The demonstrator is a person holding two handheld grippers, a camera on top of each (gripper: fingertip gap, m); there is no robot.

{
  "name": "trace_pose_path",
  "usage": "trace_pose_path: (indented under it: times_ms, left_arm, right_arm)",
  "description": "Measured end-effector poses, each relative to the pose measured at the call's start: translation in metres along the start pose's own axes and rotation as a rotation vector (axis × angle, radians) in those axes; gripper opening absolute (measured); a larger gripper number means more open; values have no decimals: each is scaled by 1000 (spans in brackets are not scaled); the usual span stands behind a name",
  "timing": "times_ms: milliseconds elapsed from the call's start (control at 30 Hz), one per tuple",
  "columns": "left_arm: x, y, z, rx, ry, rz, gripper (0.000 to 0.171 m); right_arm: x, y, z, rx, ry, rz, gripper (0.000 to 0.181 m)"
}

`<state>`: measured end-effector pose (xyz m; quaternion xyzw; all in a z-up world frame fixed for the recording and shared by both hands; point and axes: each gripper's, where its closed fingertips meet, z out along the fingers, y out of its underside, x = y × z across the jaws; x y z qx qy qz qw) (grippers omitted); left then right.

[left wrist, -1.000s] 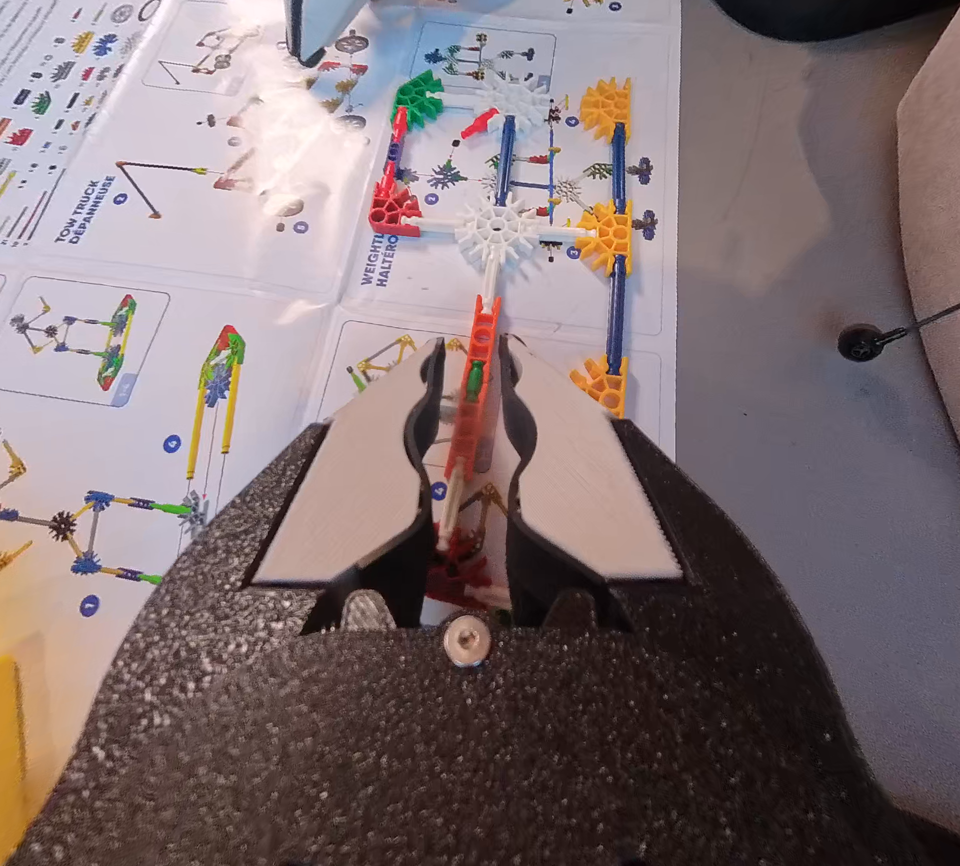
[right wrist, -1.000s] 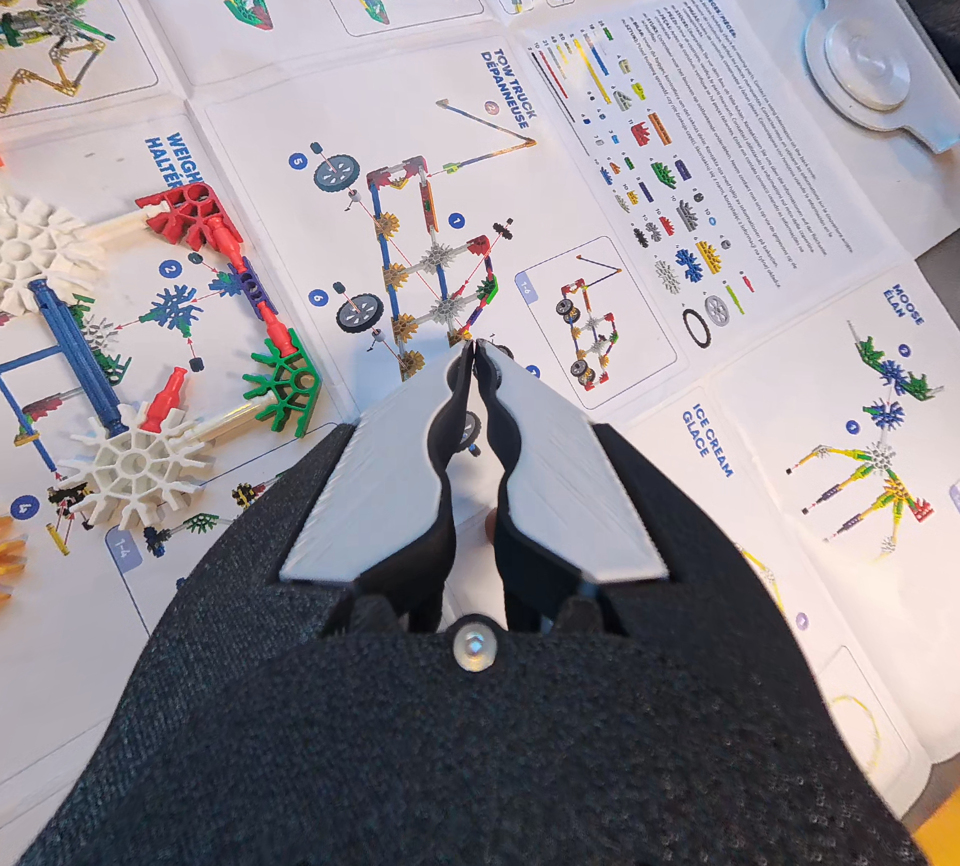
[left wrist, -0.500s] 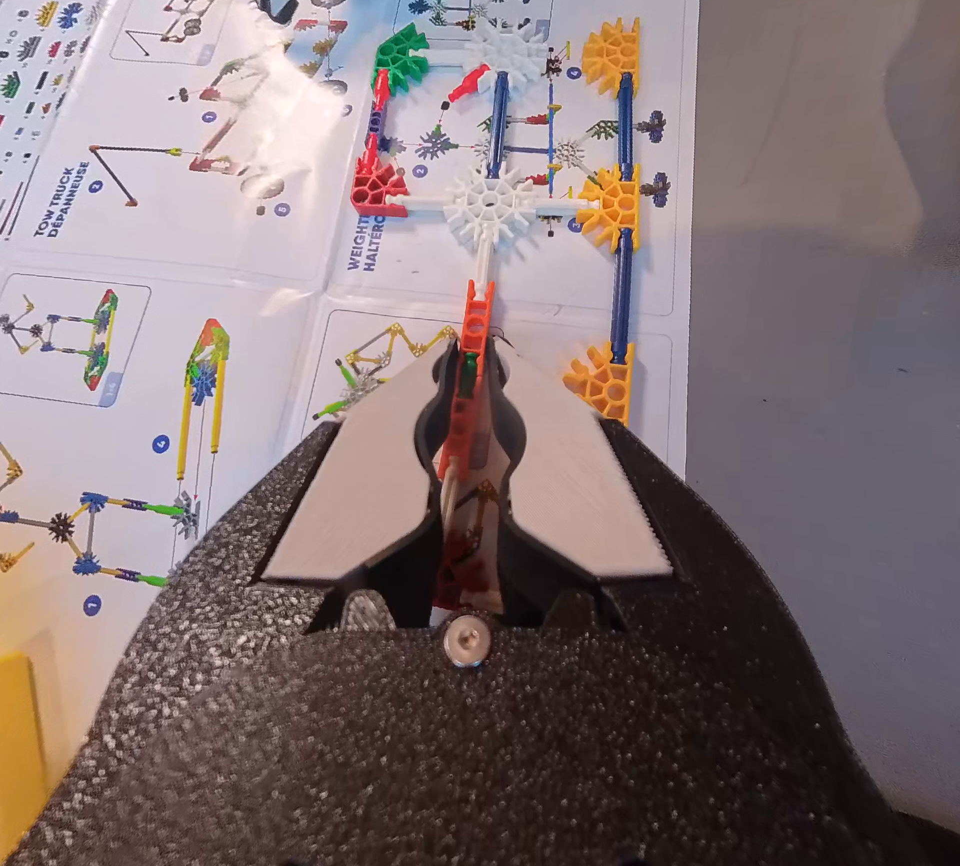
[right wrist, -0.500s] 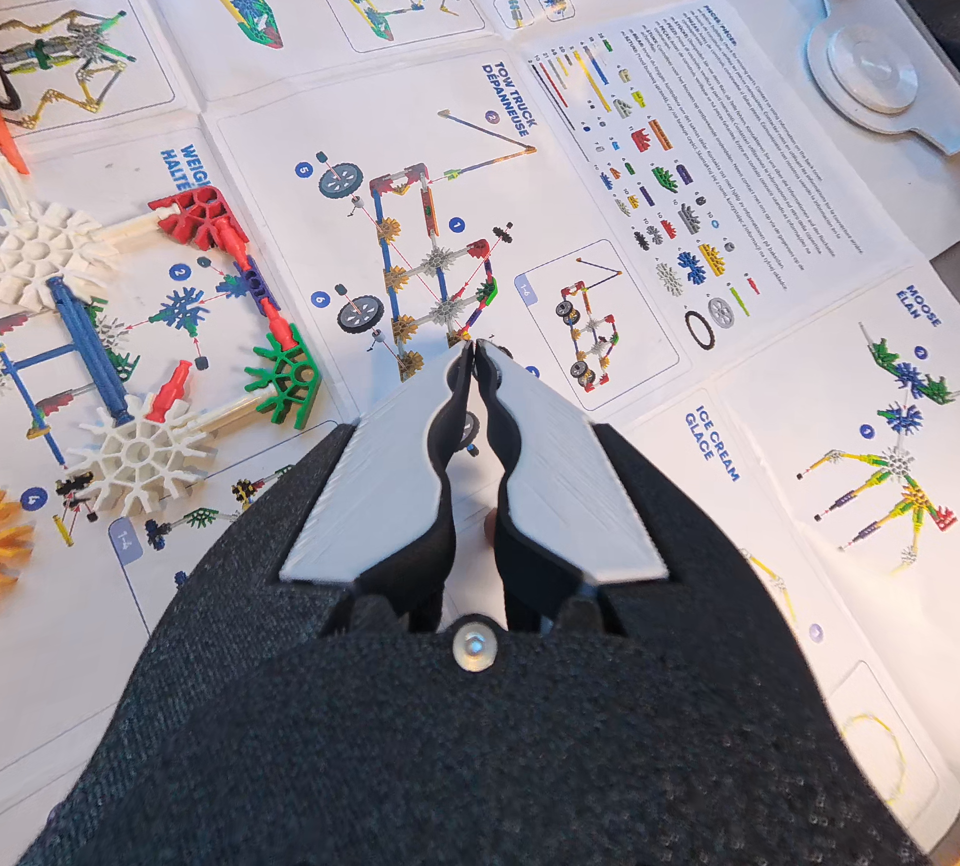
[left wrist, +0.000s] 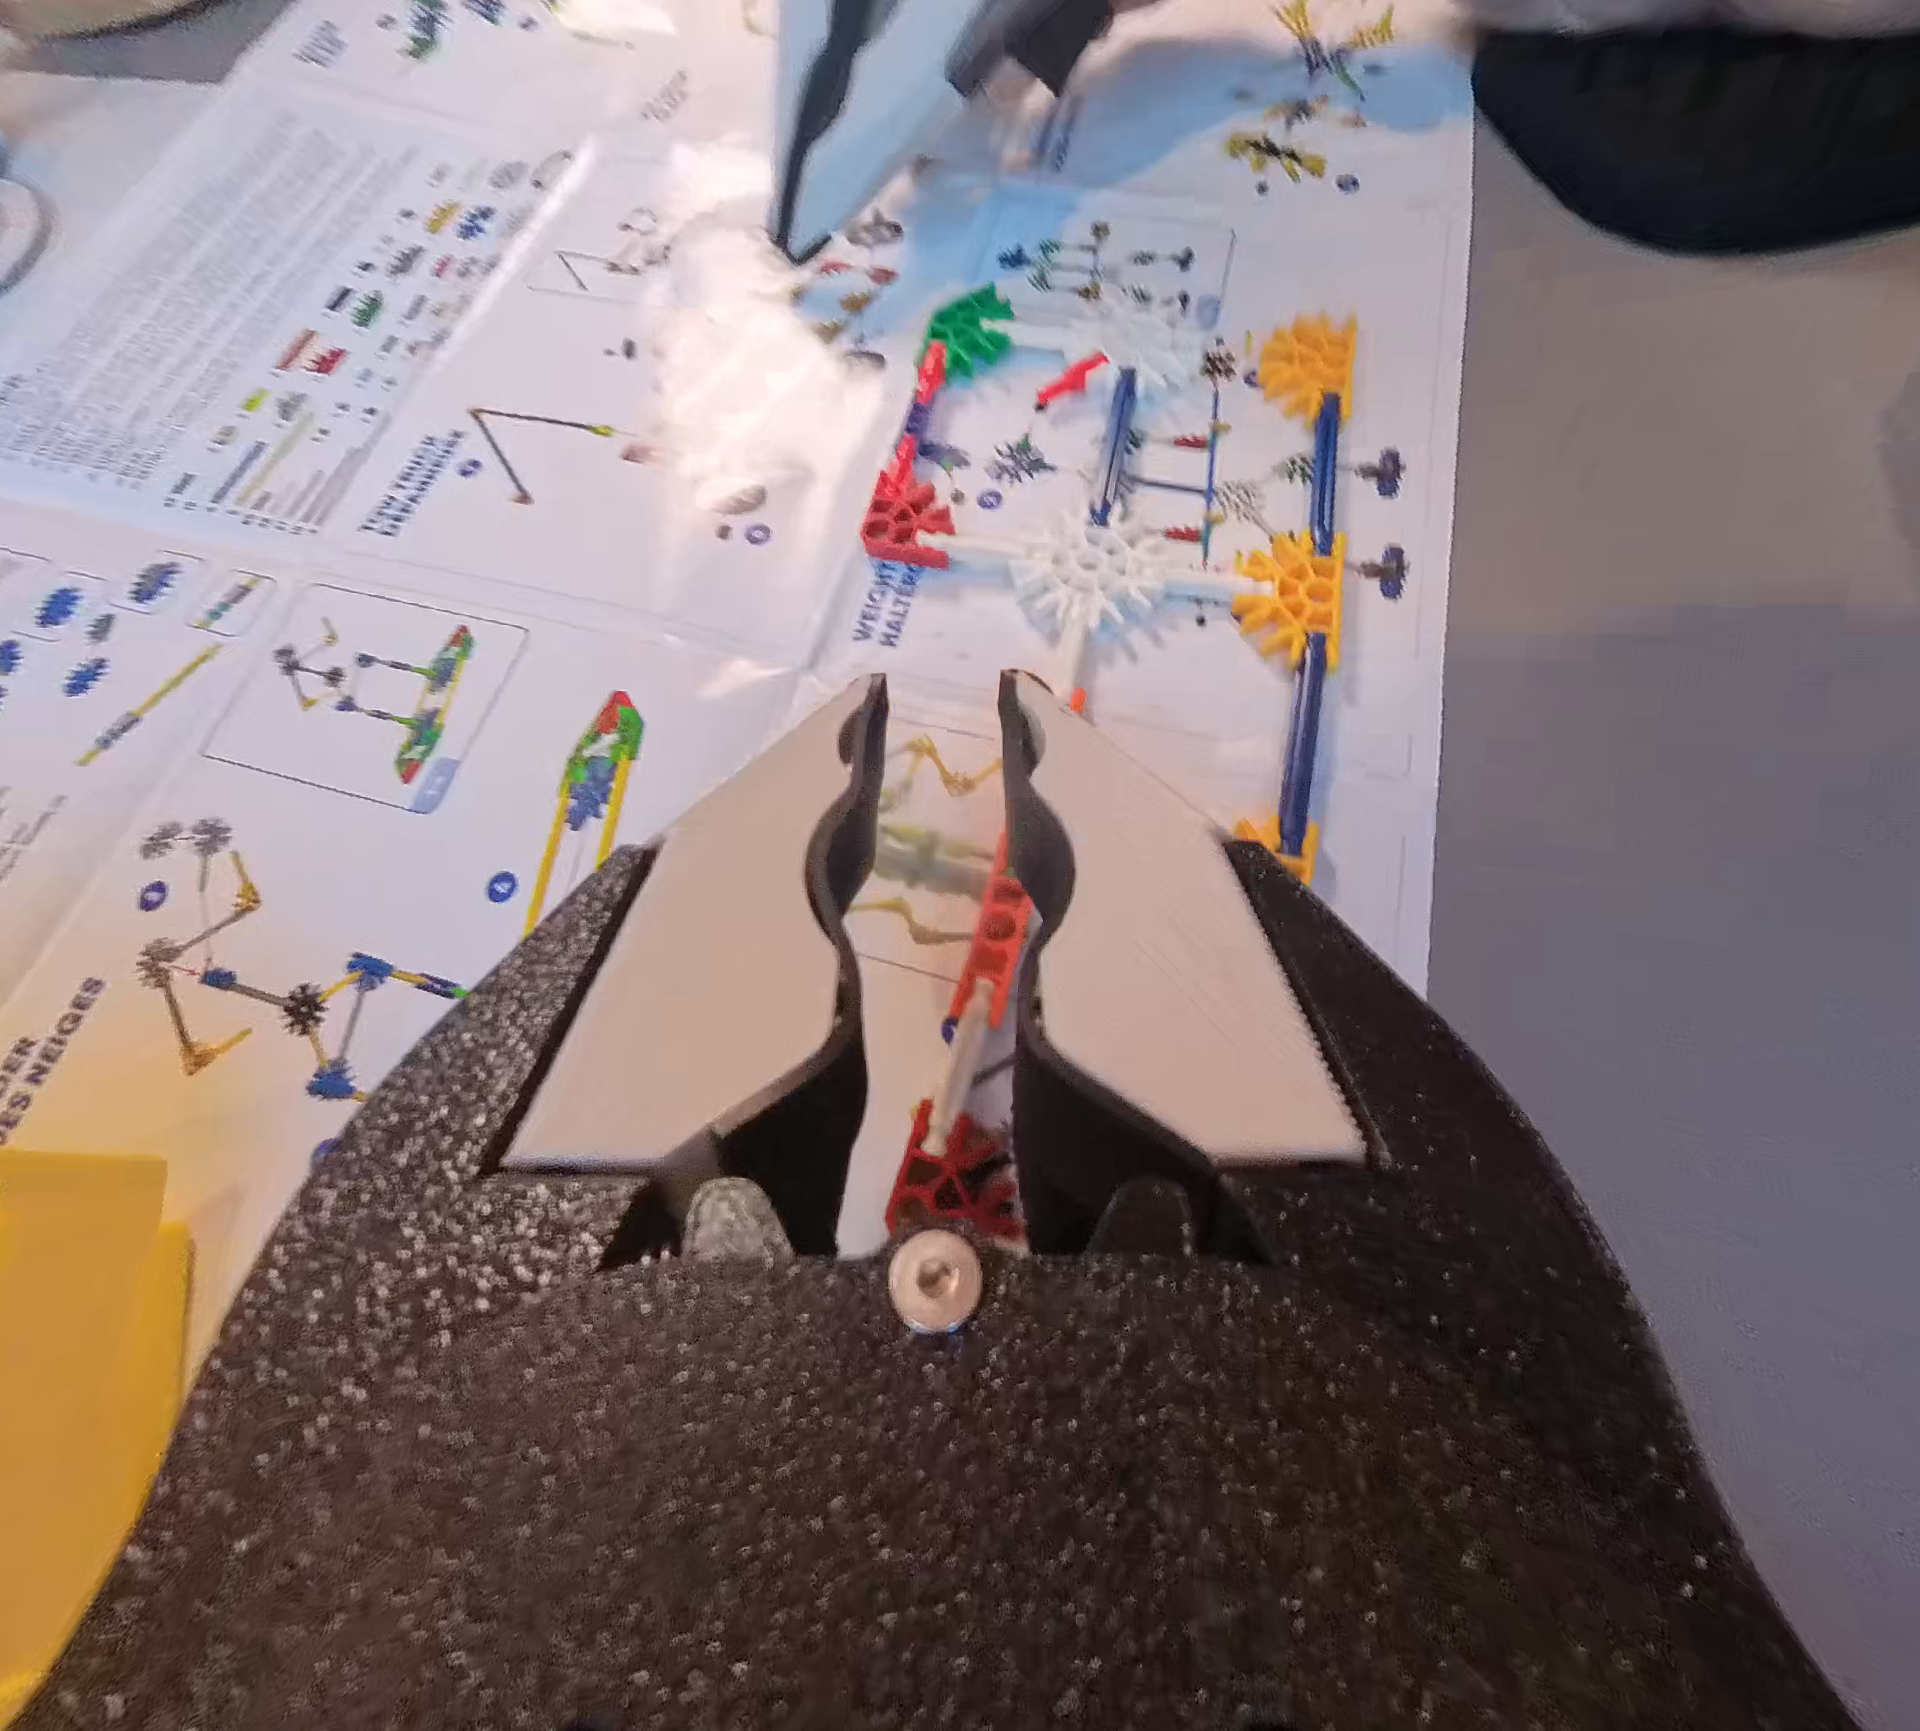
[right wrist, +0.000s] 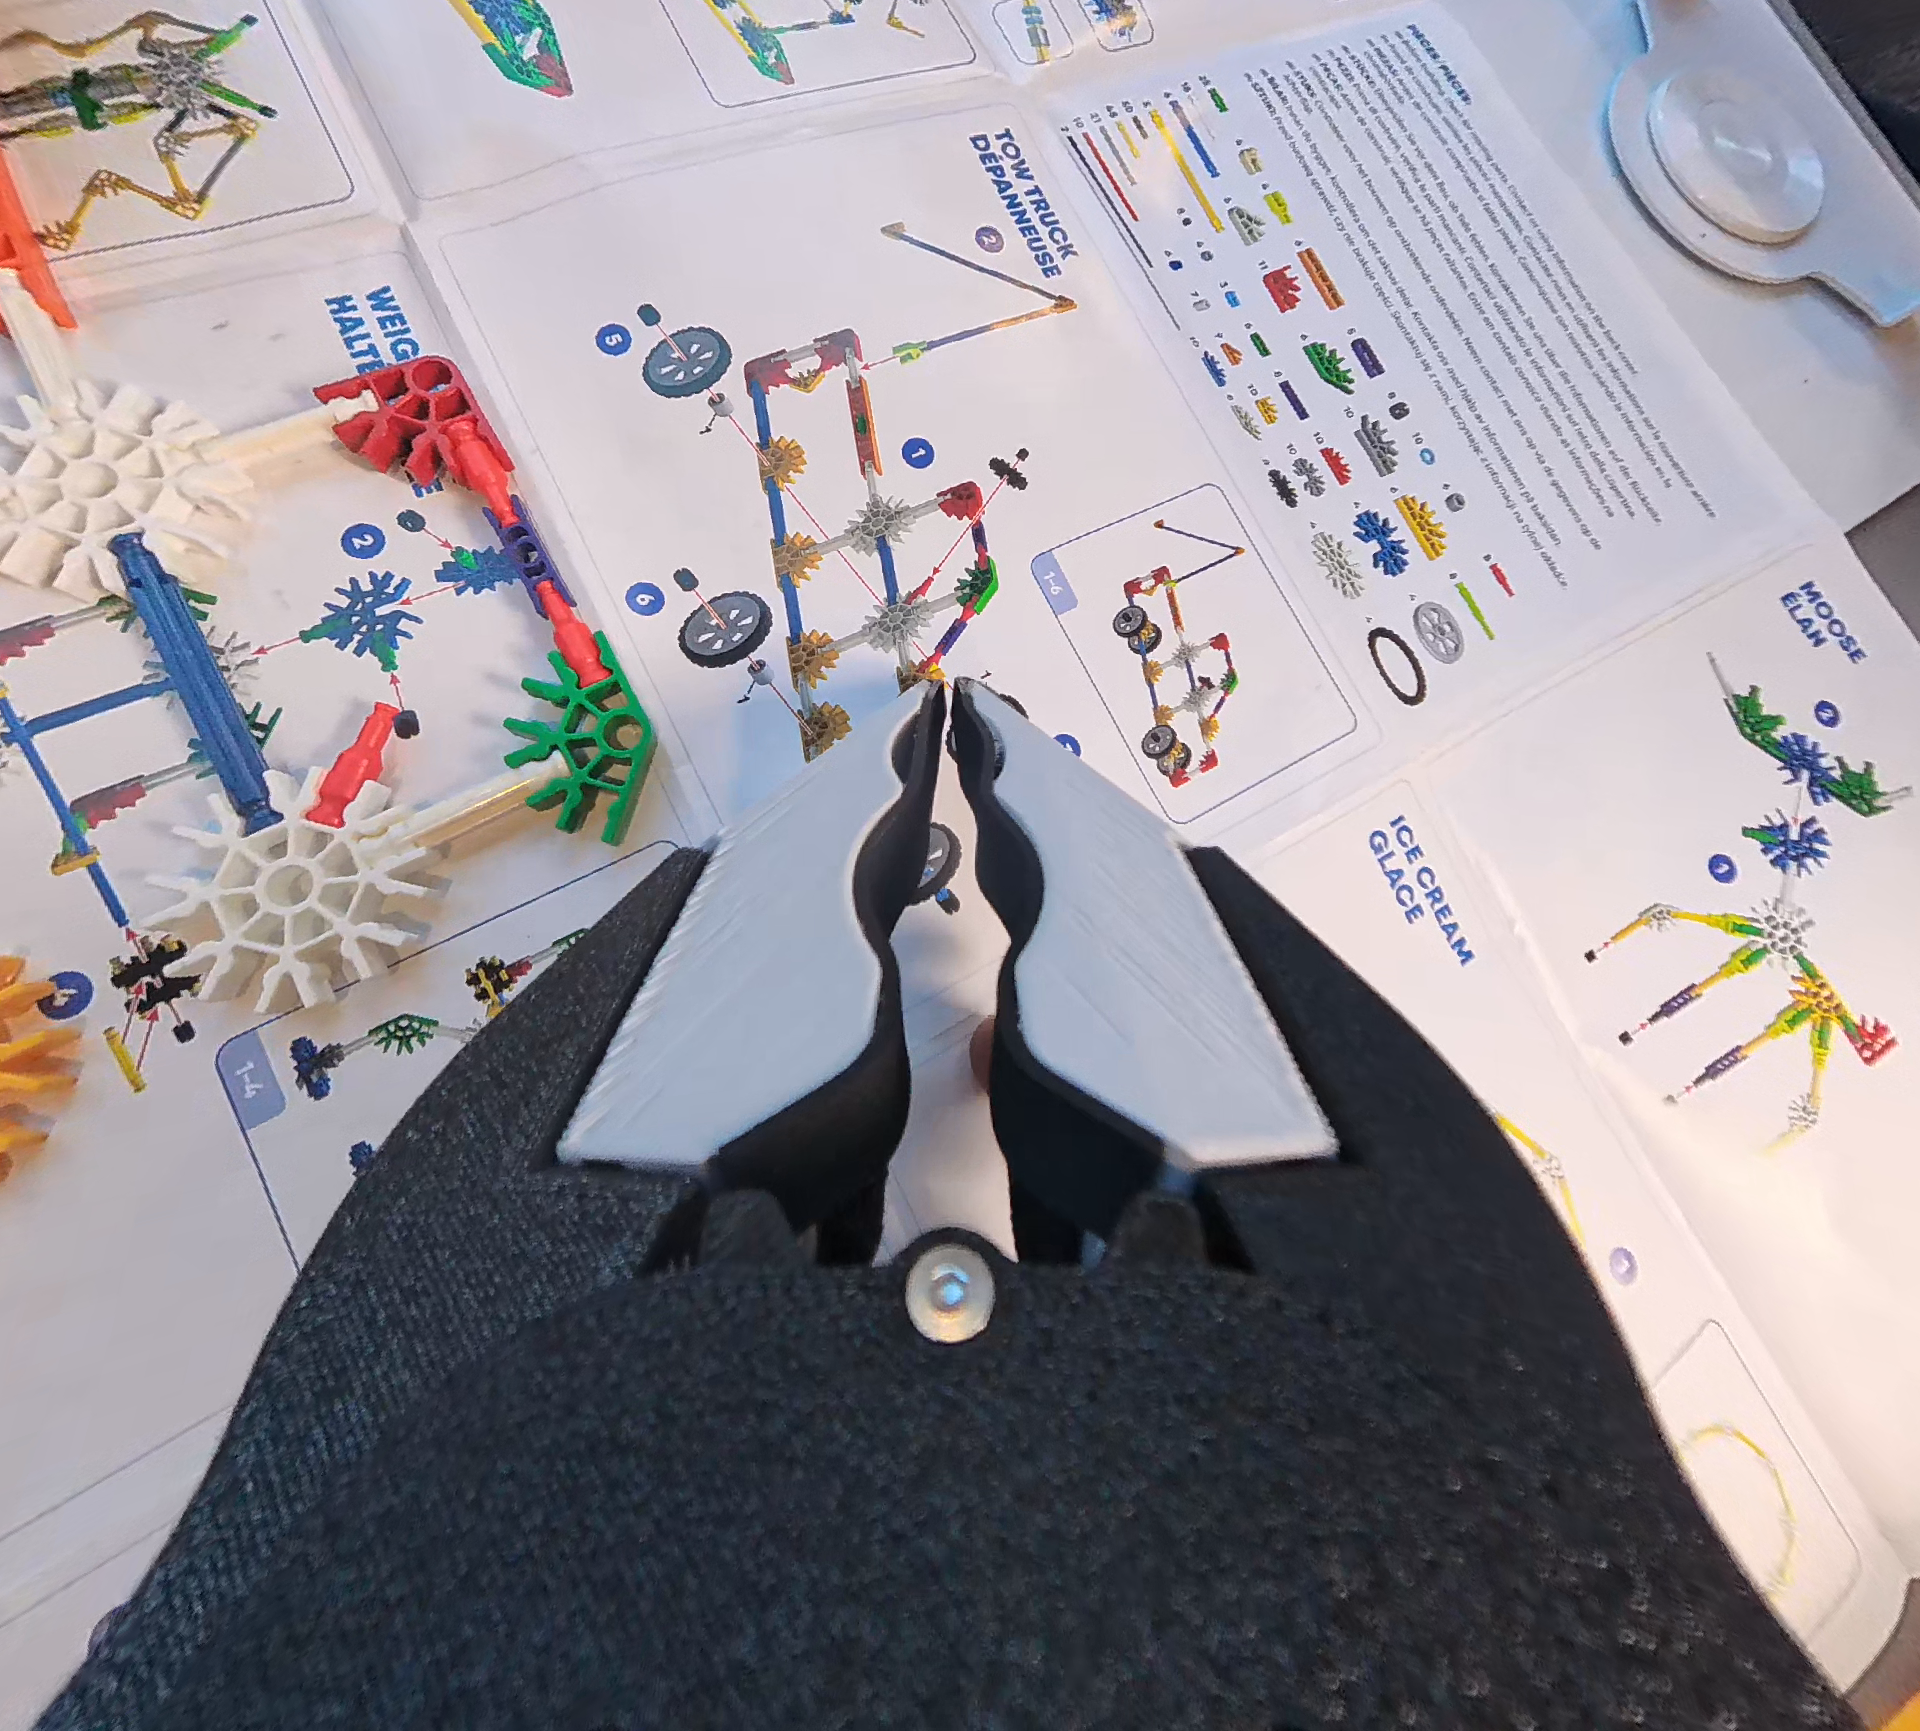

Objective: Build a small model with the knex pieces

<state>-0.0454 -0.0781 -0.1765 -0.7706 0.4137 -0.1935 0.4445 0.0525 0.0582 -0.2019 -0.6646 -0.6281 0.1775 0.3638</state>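
Here, left hand-held gripper [left wrist: 940,694] spread over the orange connector [left wrist: 995,938] of the rod-and-connector frame [left wrist: 1117,476] on the instruction sheet [right wrist: 1039,310]; right hand-held gripper [right wrist: 948,692] pressed together, empty. Best lifted straight, without nudging.

A big printed instruction sheet [right wrist: 1195,393] covers my grey tabletop [left wrist: 1683,746], with a flat rod-and-connector toy frame [left wrist: 1117,476] lying on it, a white round-based stand [right wrist: 1745,185] at one corner and something yellow [left wrist: 73,1349] at another edge.
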Motion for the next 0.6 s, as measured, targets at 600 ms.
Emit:
trace_pose_path:
  times_ms: [600]
  left_arm:
    - [-79,-32,-19,271,-363,-279,22]
  right_arm:
    - [-4,2,-1,-19,-19,-12,0]
